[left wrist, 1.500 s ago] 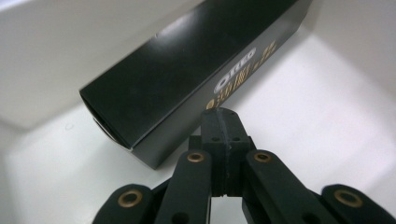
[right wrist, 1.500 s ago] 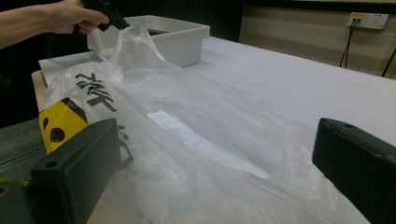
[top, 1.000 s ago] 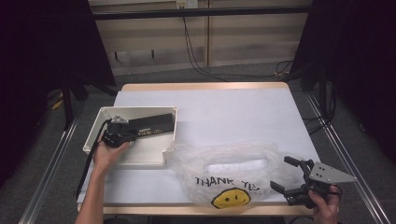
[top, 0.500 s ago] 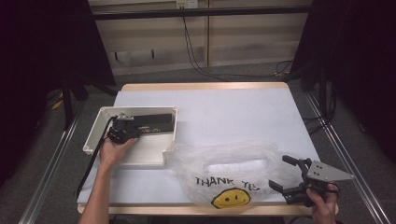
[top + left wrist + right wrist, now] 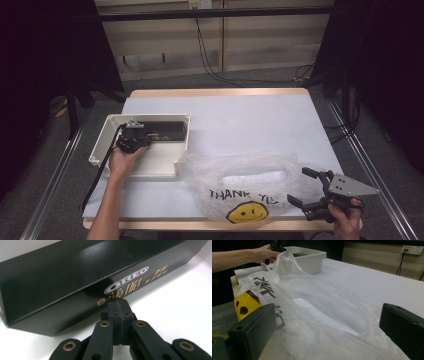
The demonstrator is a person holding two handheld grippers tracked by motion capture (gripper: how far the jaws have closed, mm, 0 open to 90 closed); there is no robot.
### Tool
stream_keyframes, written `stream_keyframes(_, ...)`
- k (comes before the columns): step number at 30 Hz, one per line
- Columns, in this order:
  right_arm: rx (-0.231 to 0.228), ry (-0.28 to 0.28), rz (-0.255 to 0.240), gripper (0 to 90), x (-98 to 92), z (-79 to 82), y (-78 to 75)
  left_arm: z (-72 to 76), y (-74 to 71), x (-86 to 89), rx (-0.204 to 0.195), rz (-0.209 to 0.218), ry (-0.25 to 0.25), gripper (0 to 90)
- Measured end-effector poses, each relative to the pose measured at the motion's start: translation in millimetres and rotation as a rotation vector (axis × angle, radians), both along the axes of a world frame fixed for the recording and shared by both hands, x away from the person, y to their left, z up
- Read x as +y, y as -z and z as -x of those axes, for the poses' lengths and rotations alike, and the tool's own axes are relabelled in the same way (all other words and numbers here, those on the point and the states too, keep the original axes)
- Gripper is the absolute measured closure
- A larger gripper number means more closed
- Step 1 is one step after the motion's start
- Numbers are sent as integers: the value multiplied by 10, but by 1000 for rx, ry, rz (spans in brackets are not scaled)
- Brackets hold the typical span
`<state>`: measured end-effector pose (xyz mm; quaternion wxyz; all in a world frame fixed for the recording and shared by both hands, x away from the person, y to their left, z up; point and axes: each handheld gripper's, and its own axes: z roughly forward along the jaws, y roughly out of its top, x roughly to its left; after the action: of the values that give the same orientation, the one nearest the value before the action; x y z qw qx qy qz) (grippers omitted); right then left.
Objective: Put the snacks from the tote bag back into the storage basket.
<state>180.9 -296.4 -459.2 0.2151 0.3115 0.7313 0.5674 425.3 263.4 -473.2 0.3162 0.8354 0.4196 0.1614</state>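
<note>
A long black Oreo box lies along the far wall of a white tray. My left gripper is inside the tray. Its jaws are pressed together with nothing between them, and the tips are at the box's front face near the logo. A clear plastic bag with a yellow smiley and "THANK YOU" print lies crumpled at the table's near edge. My right gripper is open at the bag's right end, one jaw on either side of the film.
The white tabletop stretches bare behind the bag and tray. The left gripper's cable trails off the table's left side. Metal rails run along both sides of the table. A wall socket sits beyond the far edge.
My left gripper has moved a little forward in the tray, up to the Oreo box. The right gripper has stayed open by the bag.
</note>
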Motion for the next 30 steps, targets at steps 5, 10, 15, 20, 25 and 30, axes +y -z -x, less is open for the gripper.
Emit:
stream_keyframes(5,0,-5,5,8,4,12,1,8,2,-7,-1,-1,4,898)
stream_keyframes(10,-5,4,0,8,-25,23,-6,61,-44,-14,-12,22,20,826)
stream_keyframes(15,-7,9,-4,8,-23,17,-7,175,-140,-4,-38,47,47,698)
stream_keyframes(20,-8,5,-7,8,-20,11,-12,299,-260,31,-92,72,55,480)
stream_keyframes(25,-9,6,-6,8,-17,2,-17,450,-388,85,-143,73,60,272)
stream_keyframes(30,-8,2,-4,8,-15,-6,-18,537,-493,209,-164,40,68,127)
